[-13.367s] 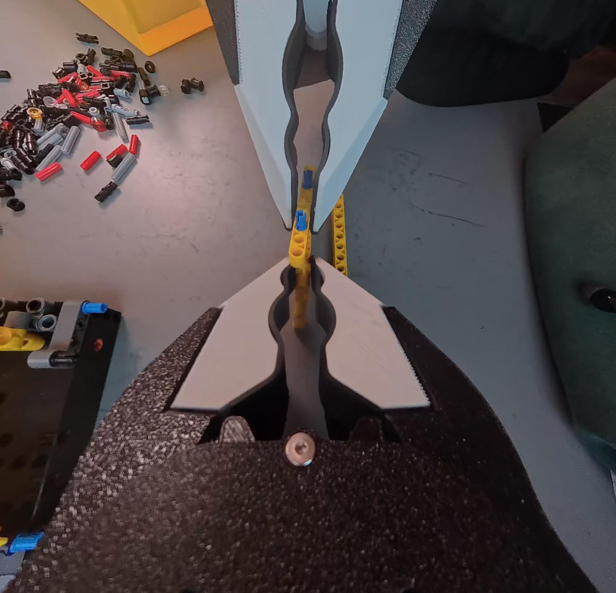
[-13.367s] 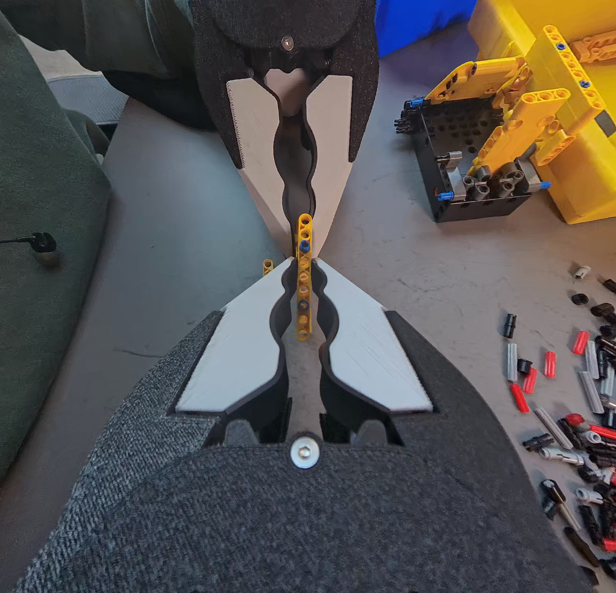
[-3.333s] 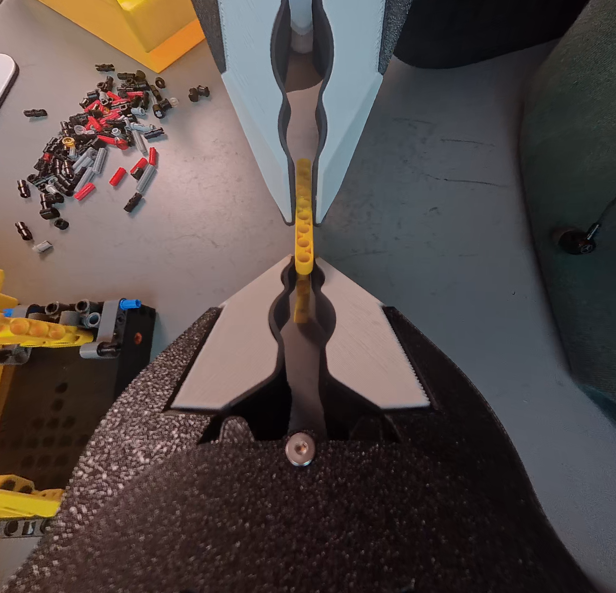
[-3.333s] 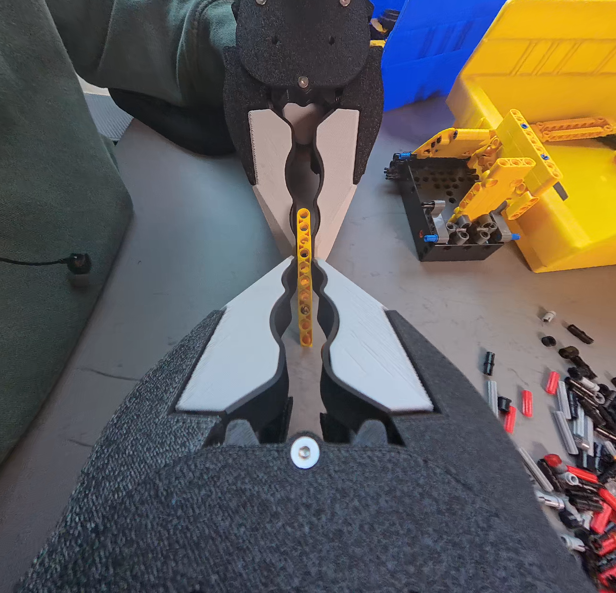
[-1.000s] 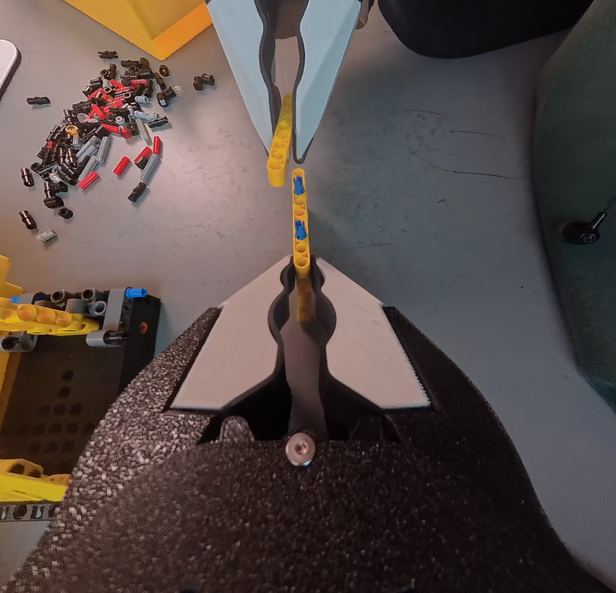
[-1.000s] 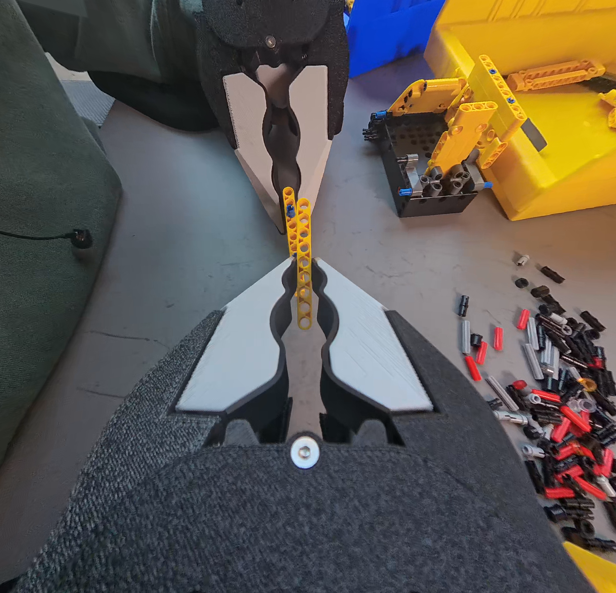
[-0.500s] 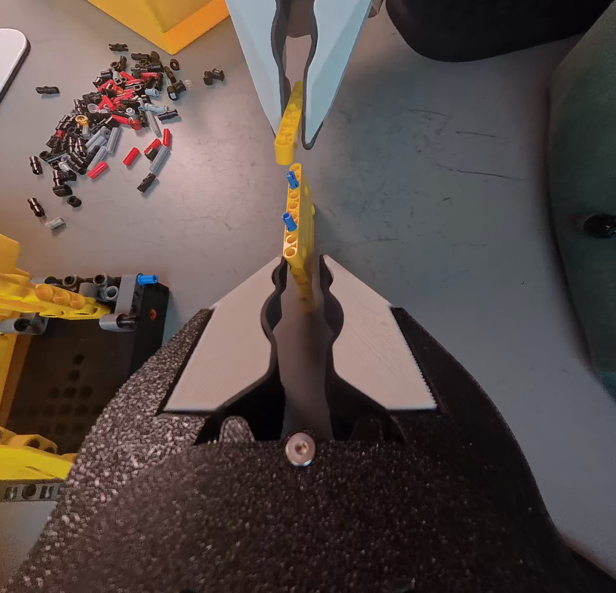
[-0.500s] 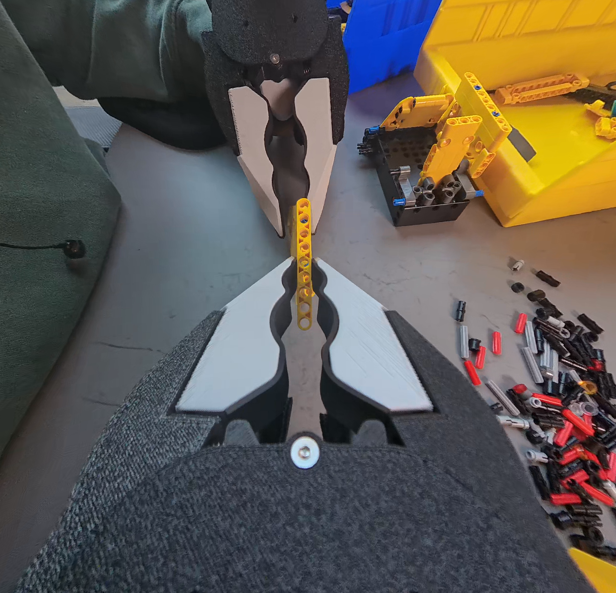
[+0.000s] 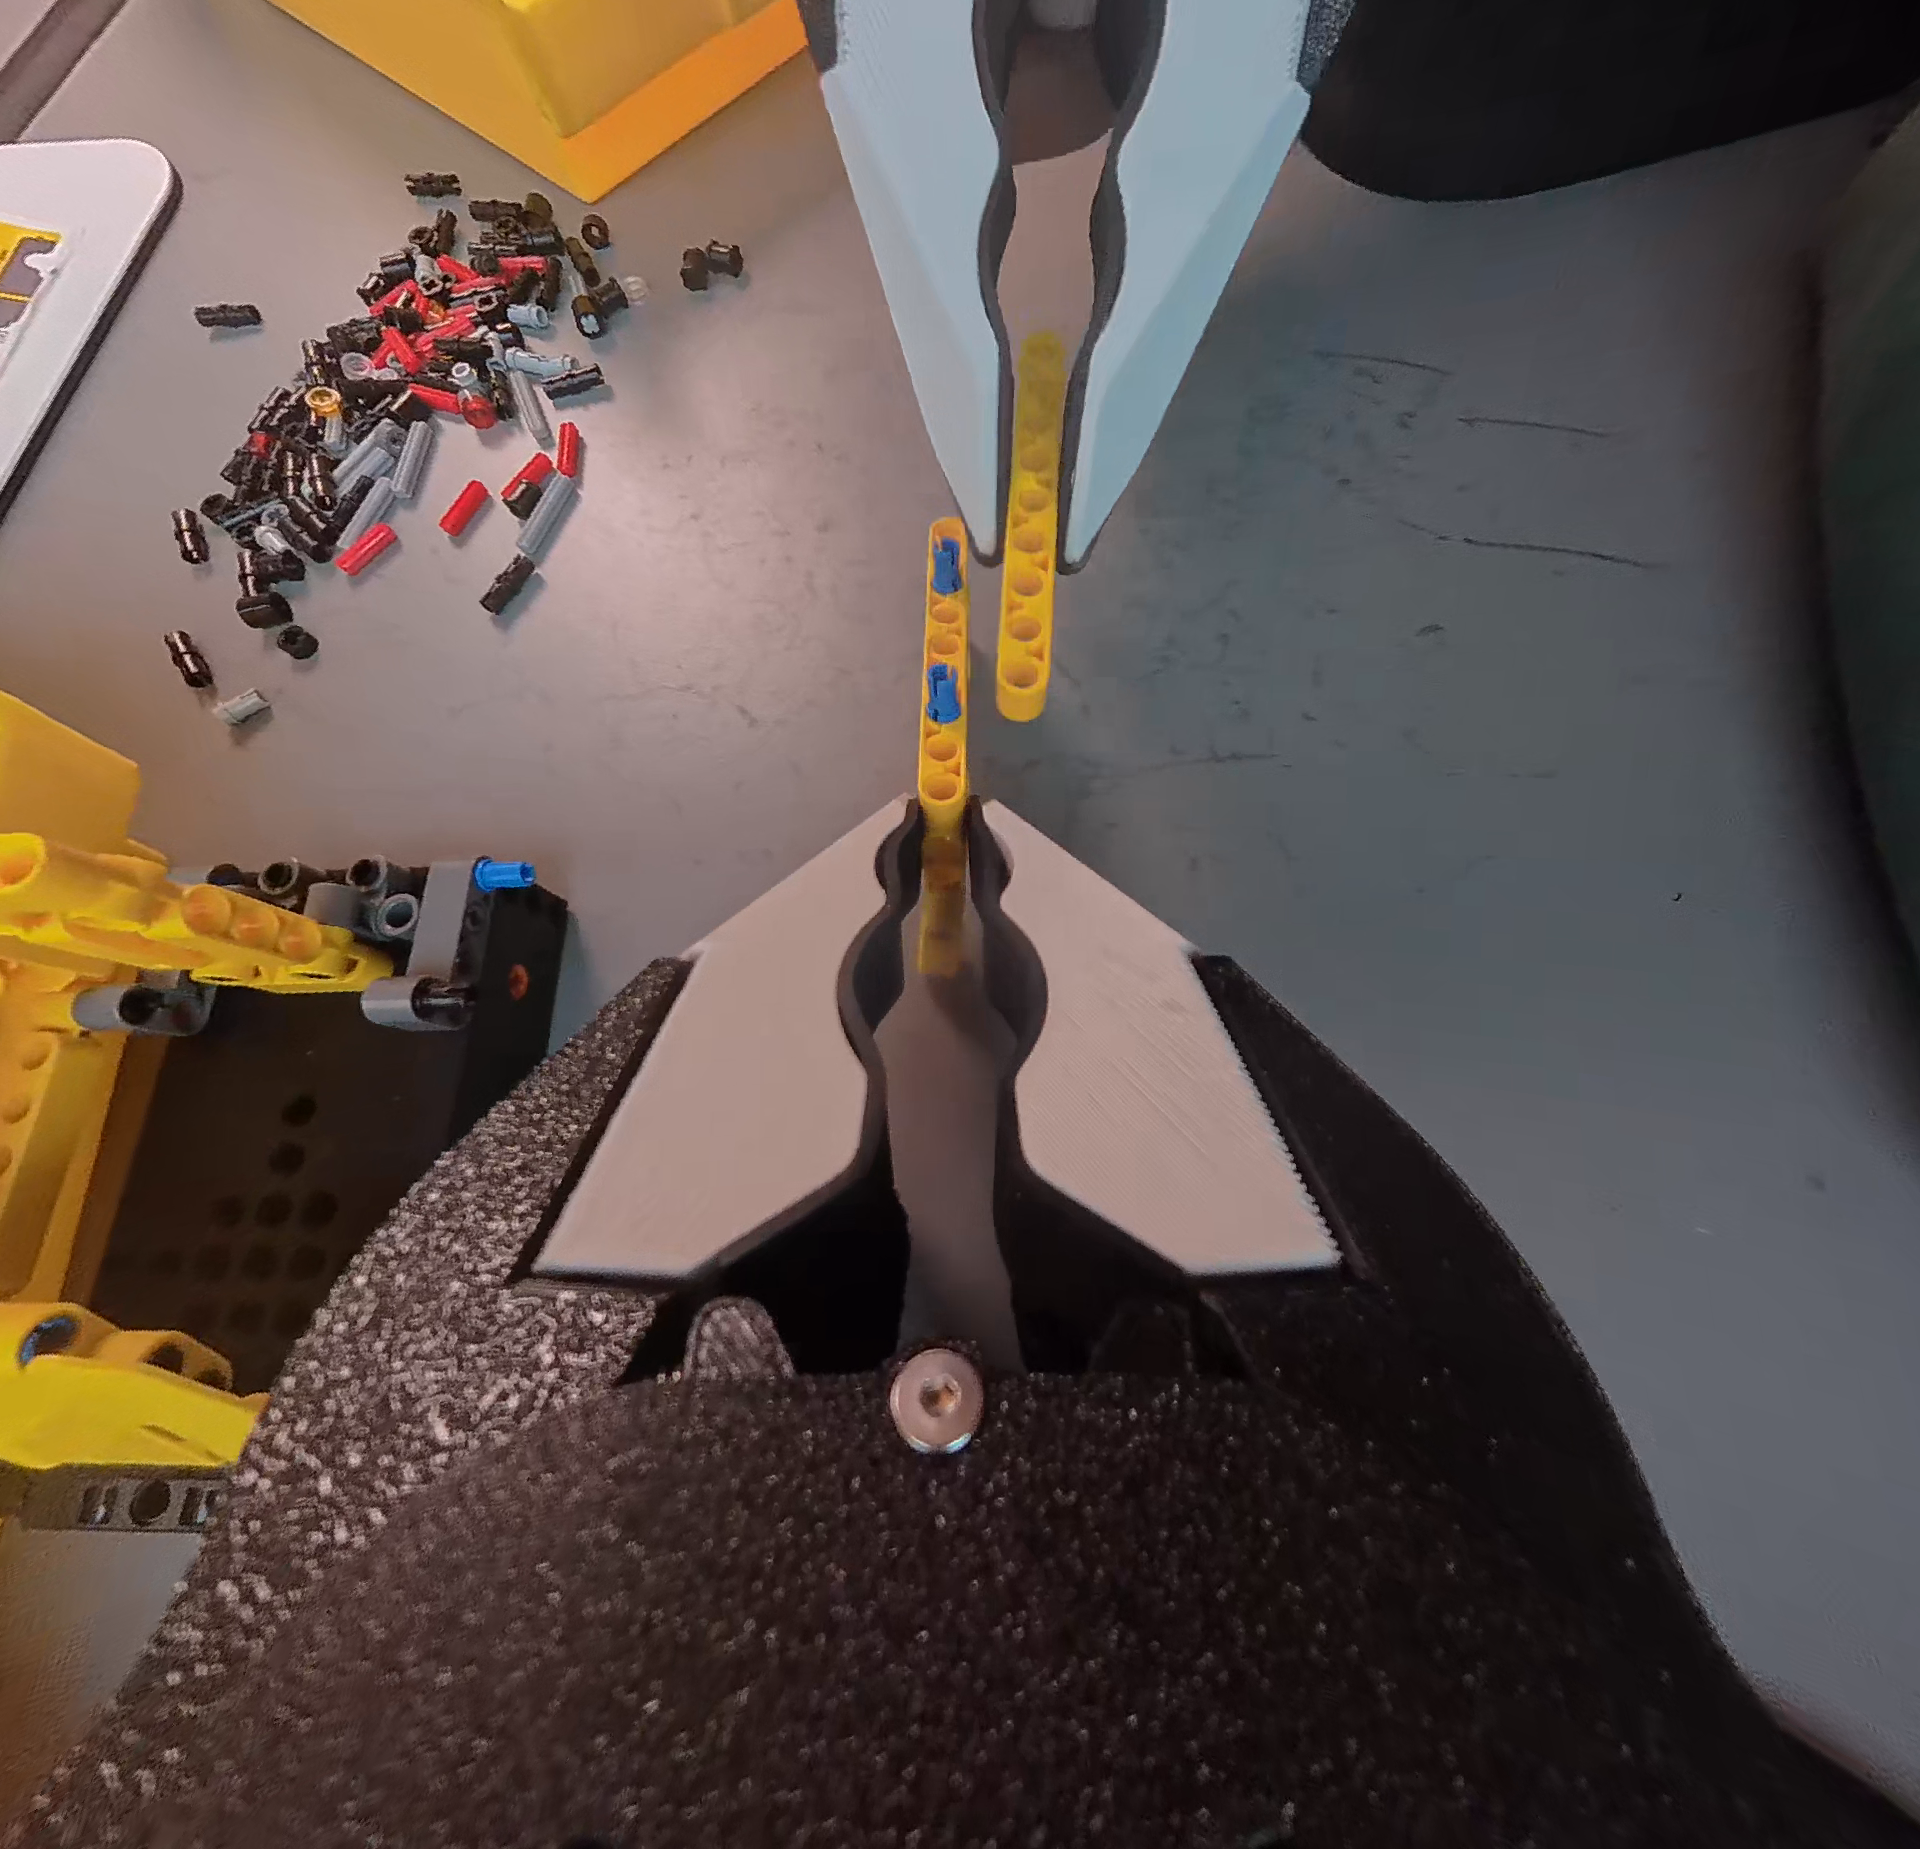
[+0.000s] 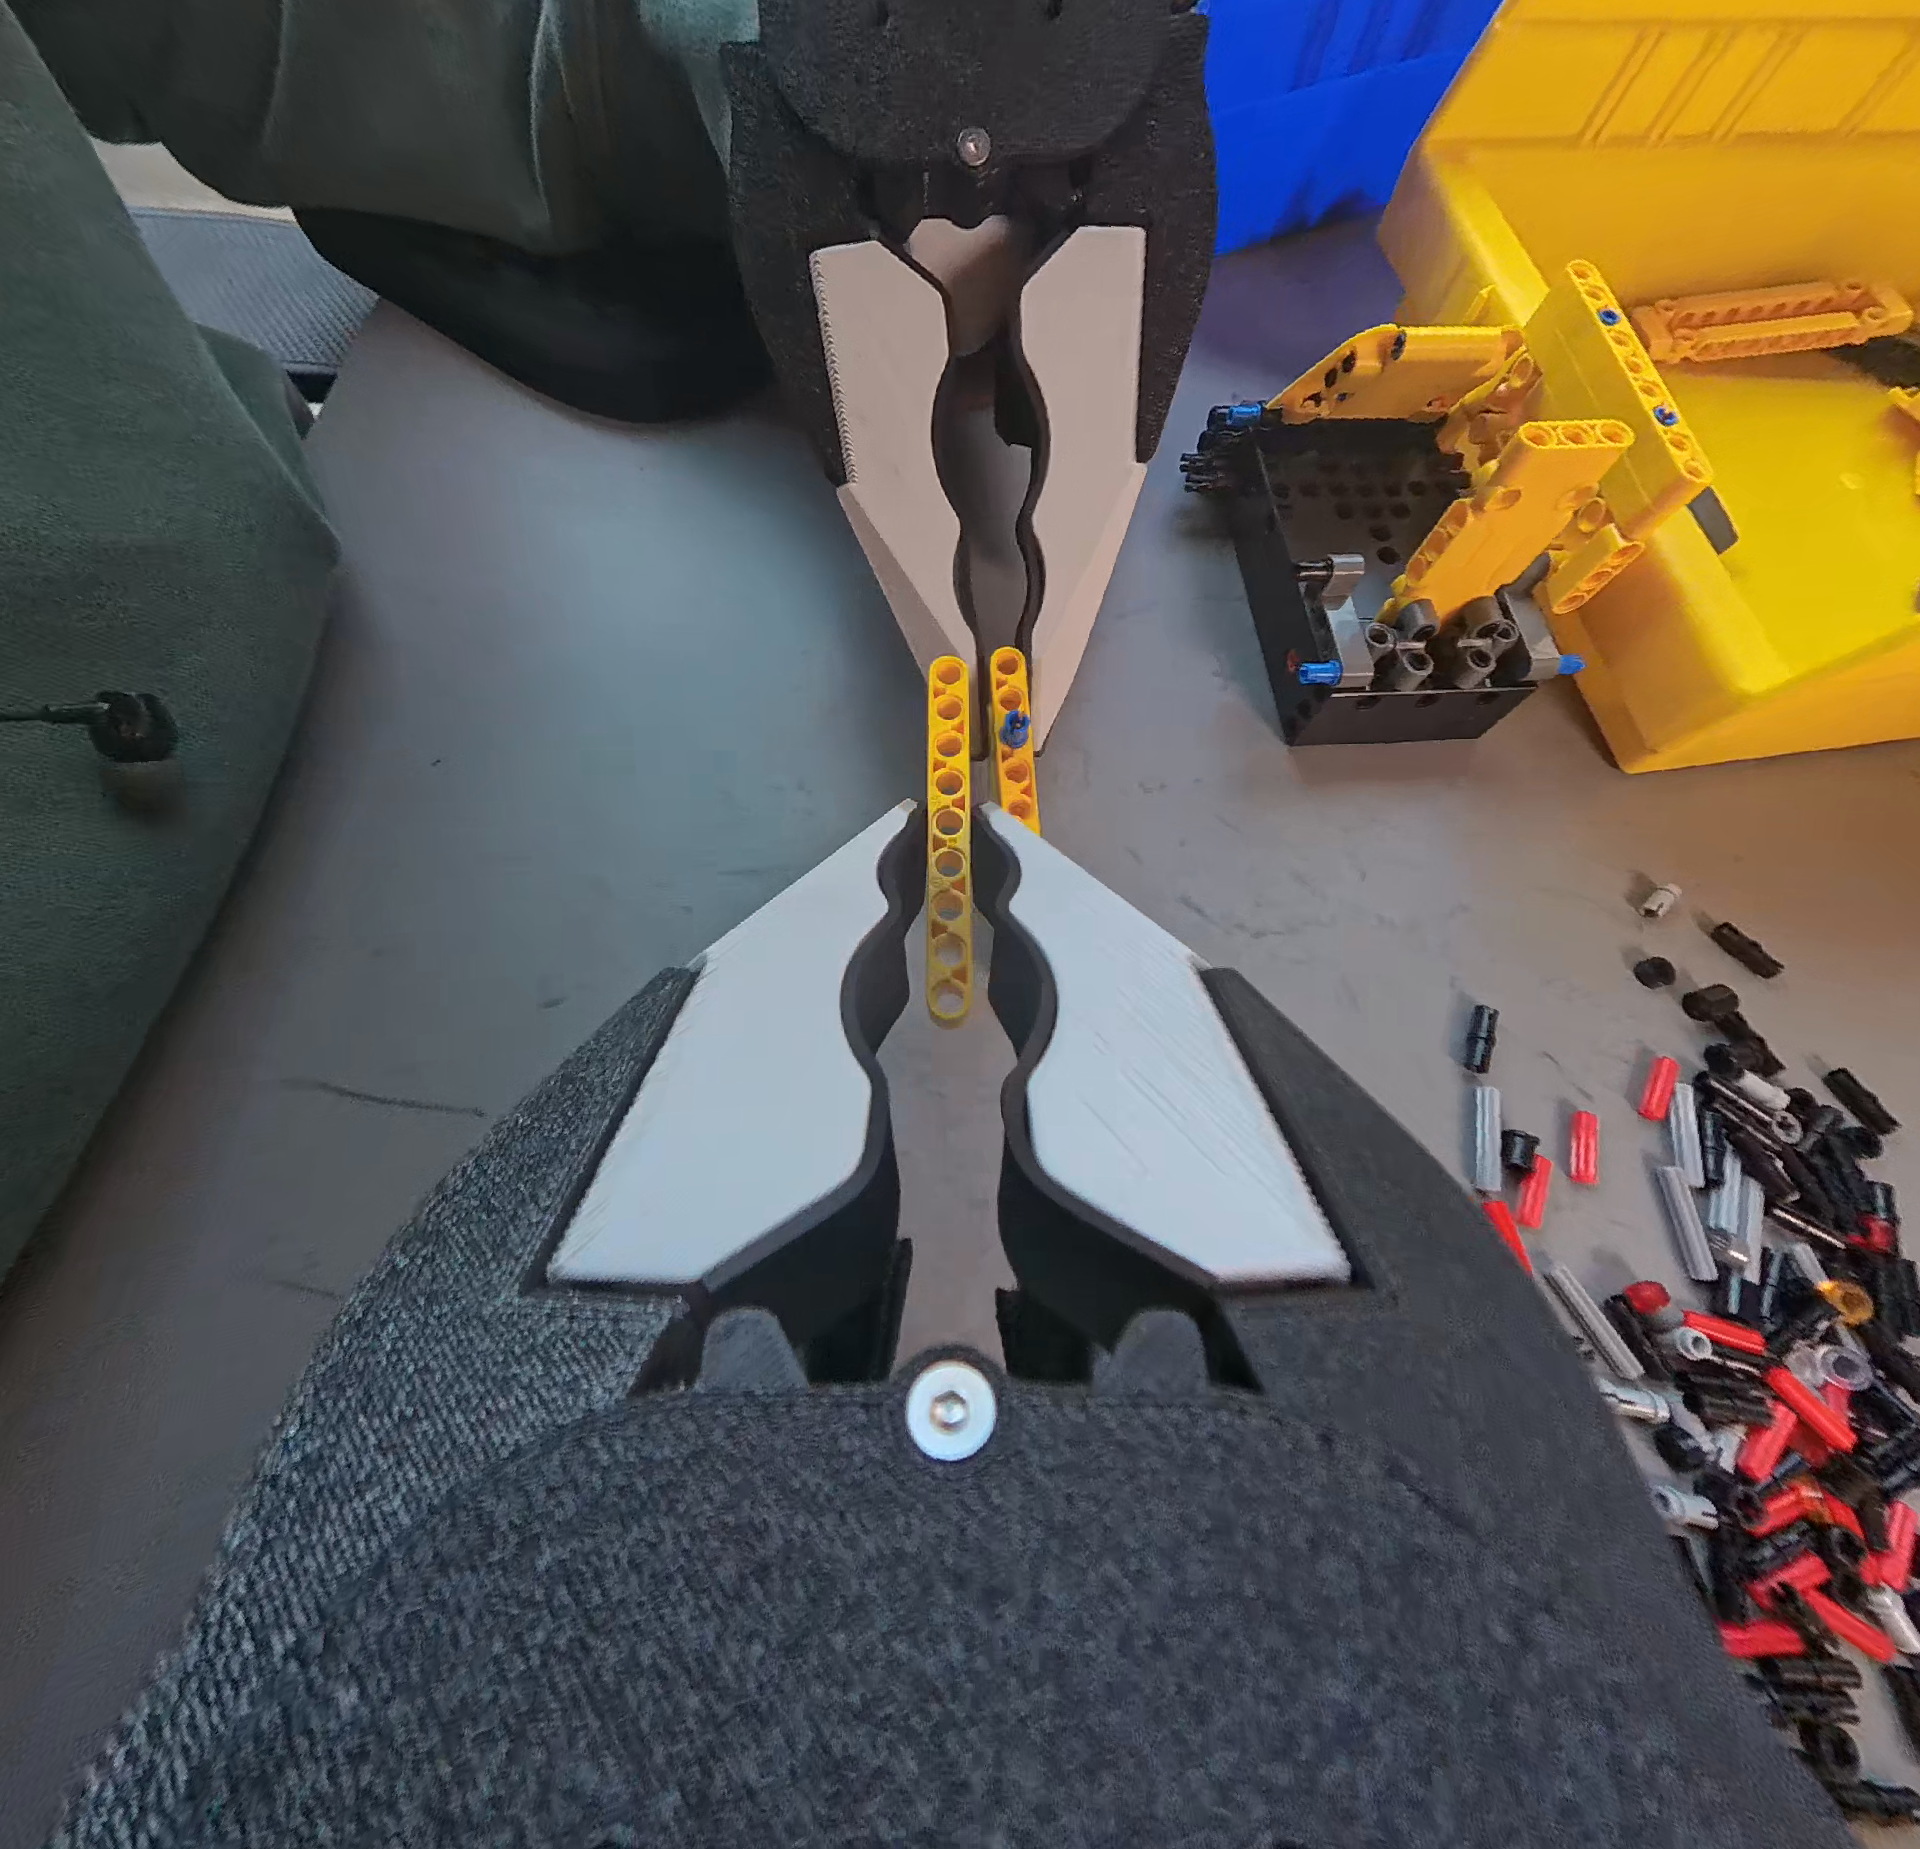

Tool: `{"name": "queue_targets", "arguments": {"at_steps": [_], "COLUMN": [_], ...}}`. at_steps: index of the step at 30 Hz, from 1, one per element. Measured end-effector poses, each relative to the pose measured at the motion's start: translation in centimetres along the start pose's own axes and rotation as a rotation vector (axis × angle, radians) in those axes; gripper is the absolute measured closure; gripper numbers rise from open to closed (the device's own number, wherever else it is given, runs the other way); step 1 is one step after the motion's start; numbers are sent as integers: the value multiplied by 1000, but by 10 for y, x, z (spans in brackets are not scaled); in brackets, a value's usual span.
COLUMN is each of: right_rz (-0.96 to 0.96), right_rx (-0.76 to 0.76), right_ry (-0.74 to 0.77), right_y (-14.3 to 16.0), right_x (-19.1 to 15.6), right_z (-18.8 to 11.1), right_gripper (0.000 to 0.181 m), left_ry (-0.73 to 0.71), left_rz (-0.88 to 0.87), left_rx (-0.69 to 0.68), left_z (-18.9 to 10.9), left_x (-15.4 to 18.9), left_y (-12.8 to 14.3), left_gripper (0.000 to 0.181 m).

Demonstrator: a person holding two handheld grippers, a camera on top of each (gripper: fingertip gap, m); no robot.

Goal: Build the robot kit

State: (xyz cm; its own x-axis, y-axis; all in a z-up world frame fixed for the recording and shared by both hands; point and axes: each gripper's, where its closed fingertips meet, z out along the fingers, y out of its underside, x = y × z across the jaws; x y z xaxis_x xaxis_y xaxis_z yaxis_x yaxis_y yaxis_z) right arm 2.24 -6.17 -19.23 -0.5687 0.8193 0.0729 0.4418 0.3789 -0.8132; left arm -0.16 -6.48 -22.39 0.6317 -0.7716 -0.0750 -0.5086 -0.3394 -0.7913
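Since one second ago: beams shifted from end-to-end, tips nearly meeting, to side by side and overlapping along part of their length, a narrow gap between them.

Left hand-held gripper (image 9: 943,807): clenched on yellow beam with blue pins (image 9: 943,656), gripped at its near end, far end projecting forward above the grey table (image 9: 1455,760). Two blue pins (image 9: 943,565) seated in holes of that beam.

Right hand-held gripper (image 10: 948,812): clenched on plain yellow beam (image 10: 948,823), gripped about mid-length, both ends protruding past the fingertips. Same gripper visible in left wrist view (image 9: 1029,552), opposite and facing the left one, tips close together.

Both beams held clear of the table, parallel, not visibly touching.

Surroundings: loose pile of small black, red and grey connector pieces (image 9: 416,428) on the table, well apart from the grippers. Black perforated frame with yellow parts attached (image 10: 1455,573) resting against a yellow bin (image 10: 1714,241). Blue bin (image 10: 1351,64) behind it. White-edged flat device (image 9: 62,272) at the left edge of left wrist view. Dark green sleeve (image 10: 468,85) behind the left gripper. Dark green upholstered surface (image 10: 104,552) alongside the table.
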Motion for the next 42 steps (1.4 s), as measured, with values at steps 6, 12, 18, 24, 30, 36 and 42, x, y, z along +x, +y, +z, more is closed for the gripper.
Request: {"name": "queue_targets", "arguments": {"at_steps": [6, 12, 18, 24, 30, 36, 42], "right_rz": [-53, -40, -45, -44, -50, -73, -83], "right_rx": [33, 50, 28, 26, 28, 18, 17], "right_ry": [54, 78, 67, 58, 58, 68, 76], "right_y": [-11, -11, -6, -4, -3, -2, -2], "right_x": [2, 5, 3, 2, 1, 1, 2], "right_z": [-1, 8, 13, 14, 14, 17, 18], "right_gripper": [174, 174, 174, 174, 174, 174, 174], "left_ry": [-9, -5, 1, 8, 8, 7, 8], "left_rz": [17, 79, 117, 133, 136, 140, 139], "left_rx": [-1, 0, 3, 6, 5, 4, 5], "left_z": [0, 0, -1, -2, -2, -2, -2], "left_x": [0, 3, 5, 6, 7, 7, 7], "left_y": [0, 0, 1, 2, 2, 2, 2], "left_gripper": [175, 175, 175, 175, 175, 175, 175]}}
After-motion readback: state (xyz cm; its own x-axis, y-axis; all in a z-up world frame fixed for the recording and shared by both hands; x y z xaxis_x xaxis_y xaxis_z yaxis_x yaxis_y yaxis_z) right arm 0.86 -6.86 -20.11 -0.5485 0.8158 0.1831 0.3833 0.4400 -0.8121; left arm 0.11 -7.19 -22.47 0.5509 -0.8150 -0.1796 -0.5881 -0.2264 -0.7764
